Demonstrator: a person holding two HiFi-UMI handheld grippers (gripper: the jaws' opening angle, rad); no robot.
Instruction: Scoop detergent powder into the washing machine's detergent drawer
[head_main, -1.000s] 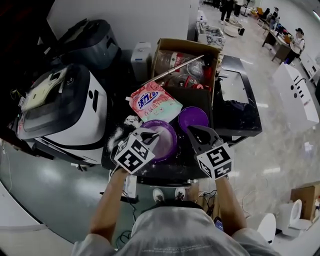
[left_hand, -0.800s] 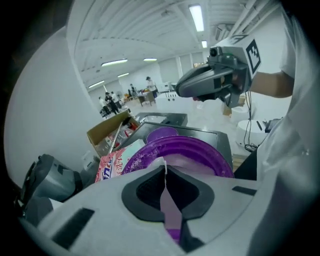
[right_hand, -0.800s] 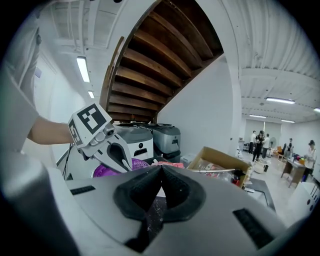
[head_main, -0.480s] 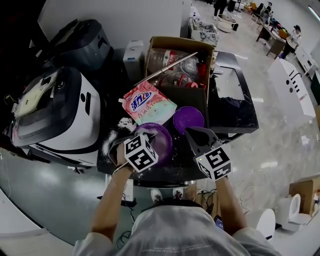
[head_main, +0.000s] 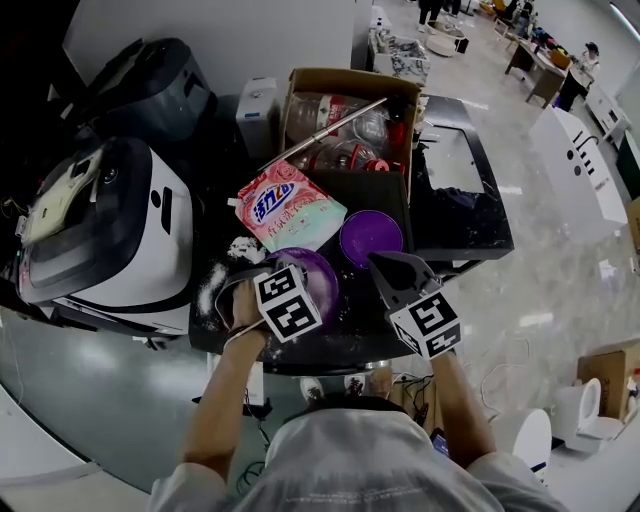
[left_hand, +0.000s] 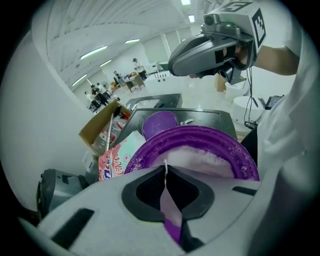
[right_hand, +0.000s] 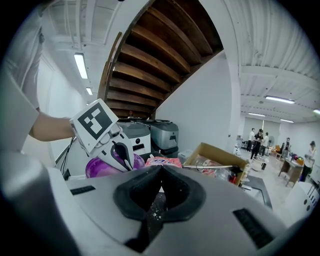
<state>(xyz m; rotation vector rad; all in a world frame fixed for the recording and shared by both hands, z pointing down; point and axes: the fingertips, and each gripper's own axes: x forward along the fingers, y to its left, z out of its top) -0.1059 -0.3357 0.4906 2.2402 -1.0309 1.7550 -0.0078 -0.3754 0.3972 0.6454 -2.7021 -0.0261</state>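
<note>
Left gripper (left_hand: 165, 167): clamped on bowl (left_hand: 200, 136) rim, presumably steadying the powder (left_hand: 197, 154) for scooping.
Right gripper (right_hand: 159, 172): closed, empty, waiting at bowl's 3 o'clock.
Bag (head_main: 290, 207): at bowl's 12 o'clock.
Drawer: not identified.

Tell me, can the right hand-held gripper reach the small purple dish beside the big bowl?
Probably yes. The right hand-held gripper hovers just short of the small purple dish with nothing between them; its jaws are shut, so they must open first.
</note>
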